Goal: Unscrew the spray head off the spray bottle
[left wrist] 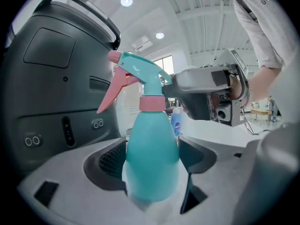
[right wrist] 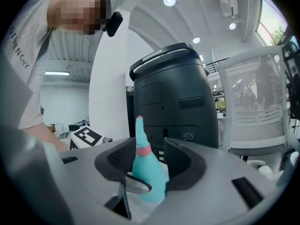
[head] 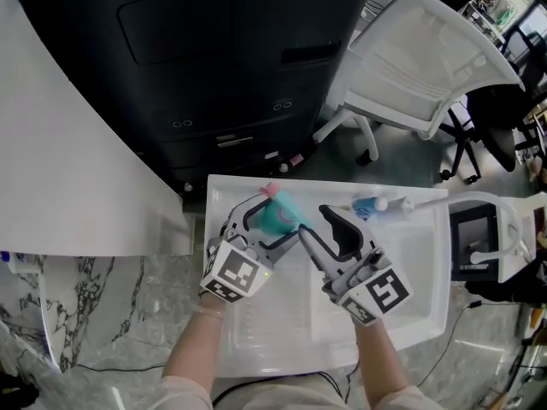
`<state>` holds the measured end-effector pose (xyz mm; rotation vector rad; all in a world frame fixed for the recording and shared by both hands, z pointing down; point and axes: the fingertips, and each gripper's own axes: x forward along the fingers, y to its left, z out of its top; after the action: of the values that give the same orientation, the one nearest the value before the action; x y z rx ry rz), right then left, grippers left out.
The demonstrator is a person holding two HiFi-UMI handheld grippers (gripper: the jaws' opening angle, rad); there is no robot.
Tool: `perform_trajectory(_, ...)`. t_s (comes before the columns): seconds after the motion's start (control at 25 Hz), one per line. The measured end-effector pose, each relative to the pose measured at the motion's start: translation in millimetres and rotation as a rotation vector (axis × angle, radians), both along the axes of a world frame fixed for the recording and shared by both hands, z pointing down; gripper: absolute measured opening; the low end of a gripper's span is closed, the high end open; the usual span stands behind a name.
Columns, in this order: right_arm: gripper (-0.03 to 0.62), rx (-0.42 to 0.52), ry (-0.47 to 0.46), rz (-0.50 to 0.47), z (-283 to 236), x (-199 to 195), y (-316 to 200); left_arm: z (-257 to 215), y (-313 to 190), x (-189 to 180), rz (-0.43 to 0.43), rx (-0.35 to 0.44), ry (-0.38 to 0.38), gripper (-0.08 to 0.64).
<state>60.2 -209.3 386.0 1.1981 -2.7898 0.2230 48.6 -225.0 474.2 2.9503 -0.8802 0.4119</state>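
From above, holds the spray bottle point(head: 278, 214) over the white tray point(head: 427, 314). Up close, squeezes its body in the left gripper point(left wrist: 151, 172) to stop turning. From the right, rings the spray head point(right wrist: 139, 131) with the right gripper point(right wrist: 151, 162), jaws loose, ready to twist

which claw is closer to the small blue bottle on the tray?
Right. The right claw sits just left of the small blue bottle. The left claw is farther left, clamped on the teal spray bottle.
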Motion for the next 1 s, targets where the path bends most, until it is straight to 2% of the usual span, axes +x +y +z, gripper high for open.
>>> perform_trajectory(0.44, 0.137, -0.016, -0.021, 0.101, 5.4, 10.8, -19.9, -0.1, -0.6, -0.4, -0.004, -0.005, 0.012, 0.351)
perform_trajectory(0.52, 0.137, -0.006, -0.028, 0.08, 2.0, 10.0, -12.0, -1.7, -1.0, 0.2, -0.005, -0.002, 0.018, 0.351)
perform_trajectory(0.64, 0.14, -0.006, -0.102, -0.032, -4.1, -2.4, 6.9, 3.1, 0.6, -0.5, -0.005, -0.015, 0.013, 0.351)
perform_trajectory(0.72, 0.19, -0.014, -0.136, -0.095, -6.6, -15.5, 12.7, 4.4, 1.2, -1.0, -0.006, -0.021, 0.008, 0.352)
perform_trajectory(0.88, 0.291, -0.024, -0.179, -0.149, -11.9, -33.6, 10.2, 3.1, 0.2, -0.9, -0.009, -0.019, 0.008, 0.352)
perform_trajectory(1.0, 0.322, -0.013, -0.161, -0.166, -12.7, -40.9, 9.4, 3.5, 0.1, -0.3, -0.01, -0.021, 0.011, 0.353)
